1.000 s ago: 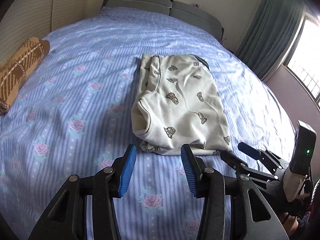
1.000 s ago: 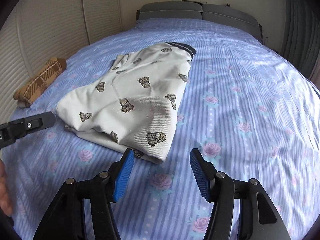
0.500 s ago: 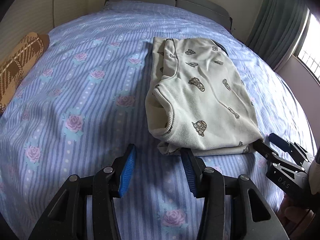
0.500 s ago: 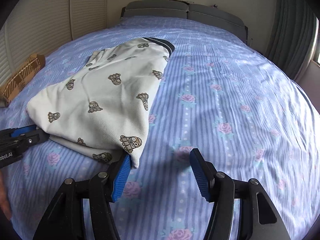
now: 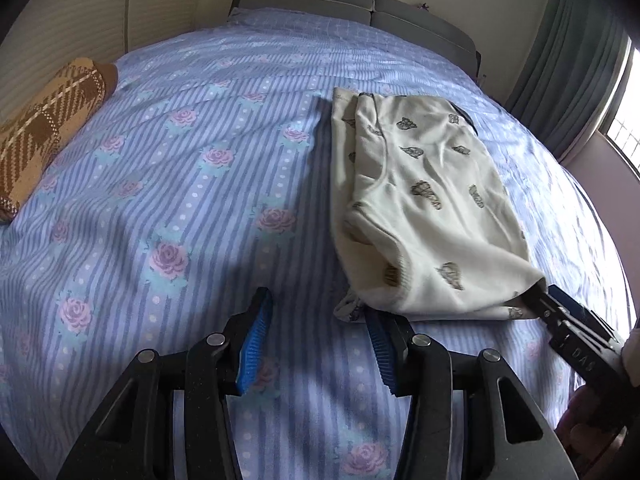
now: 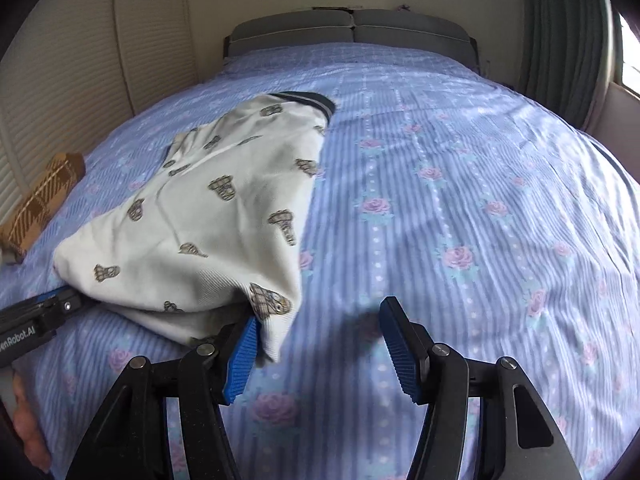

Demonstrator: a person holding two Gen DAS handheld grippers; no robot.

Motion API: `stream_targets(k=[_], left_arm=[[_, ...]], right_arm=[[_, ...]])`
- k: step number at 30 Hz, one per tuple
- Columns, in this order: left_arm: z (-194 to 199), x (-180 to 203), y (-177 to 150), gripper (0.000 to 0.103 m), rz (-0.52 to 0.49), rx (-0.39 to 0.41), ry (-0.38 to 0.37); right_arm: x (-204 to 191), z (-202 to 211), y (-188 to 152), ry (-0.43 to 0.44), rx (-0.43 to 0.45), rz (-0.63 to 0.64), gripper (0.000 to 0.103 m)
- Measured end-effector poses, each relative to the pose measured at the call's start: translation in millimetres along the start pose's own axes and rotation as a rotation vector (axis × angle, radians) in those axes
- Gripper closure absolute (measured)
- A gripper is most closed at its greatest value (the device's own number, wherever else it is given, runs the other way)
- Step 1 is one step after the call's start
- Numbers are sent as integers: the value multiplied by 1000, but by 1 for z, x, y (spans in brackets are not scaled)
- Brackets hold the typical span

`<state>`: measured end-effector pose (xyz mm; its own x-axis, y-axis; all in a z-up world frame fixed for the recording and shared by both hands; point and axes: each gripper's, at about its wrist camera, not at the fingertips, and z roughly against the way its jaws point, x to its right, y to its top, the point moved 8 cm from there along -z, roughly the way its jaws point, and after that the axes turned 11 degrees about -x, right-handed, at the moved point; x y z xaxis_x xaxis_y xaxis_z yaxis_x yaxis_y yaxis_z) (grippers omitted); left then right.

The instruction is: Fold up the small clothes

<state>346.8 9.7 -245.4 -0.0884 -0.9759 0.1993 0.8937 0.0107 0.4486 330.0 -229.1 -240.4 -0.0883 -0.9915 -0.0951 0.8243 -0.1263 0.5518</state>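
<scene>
A small white shirt (image 5: 432, 216) printed with little grey figures lies folded lengthwise on the bed, collar end far from me. My left gripper (image 5: 318, 344) hovers low at its near left corner. Its jaws are opening with only sheet between them, and the right fingertip touches the crumpled hem. In the right wrist view the shirt (image 6: 208, 216) lies to the left. My right gripper (image 6: 320, 352) stands open at the near right corner, which droops just inside the left pad (image 6: 242, 360). The left gripper (image 6: 52, 308) shows at the shirt's other near corner.
The bed has a blue striped sheet (image 5: 180, 220) with pink roses. A brown plaid cloth (image 5: 44, 128) lies at its left edge. A grey headboard (image 5: 360, 4) stands at the far end and green curtains (image 5: 568, 60) hang at the right. A hand (image 6: 28, 420) holds the left gripper.
Both grippers have closed in on the shirt's near edge. The left one has sunk toward the sheet at the left corner. The right one has rolled, and the right corner now hangs by its left pad.
</scene>
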Motion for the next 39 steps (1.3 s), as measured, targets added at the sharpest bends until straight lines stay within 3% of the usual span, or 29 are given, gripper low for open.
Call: stream_targets(k=[2, 7, 13, 16, 20, 27, 33, 36, 39], left_arm=[[2, 1, -3, 55, -10, 7, -1], [28, 10, -11, 56, -48, 70, -5], [73, 17, -8, 55, -3, 166, -48], [82, 34, 0, 47, -42, 198, -70], [57, 52, 15, 46, -103, 158, 4], [3, 20, 13, 45, -15, 21, 60], [3, 11, -1, 44, -34, 31, 57], [16, 11, 4, 45, -1, 51, -7], [27, 14, 26, 45, 1, 83, -30]], right_arm=[[11, -3, -4, 20, -15, -32, 44], [2, 5, -19, 10, -14, 33, 44], [8, 23, -30, 111, 5, 6, 44], [13, 30, -22, 179, 36, -36, 44], [4, 20, -3, 181, 19, -13, 44], [-9, -10, 14, 108, -35, 66, 44], [-4, -10, -6, 53, -33, 137, 44], [-1, 0, 0, 92, -34, 121, 44], [1, 16, 23, 137, 31, 108, 42]])
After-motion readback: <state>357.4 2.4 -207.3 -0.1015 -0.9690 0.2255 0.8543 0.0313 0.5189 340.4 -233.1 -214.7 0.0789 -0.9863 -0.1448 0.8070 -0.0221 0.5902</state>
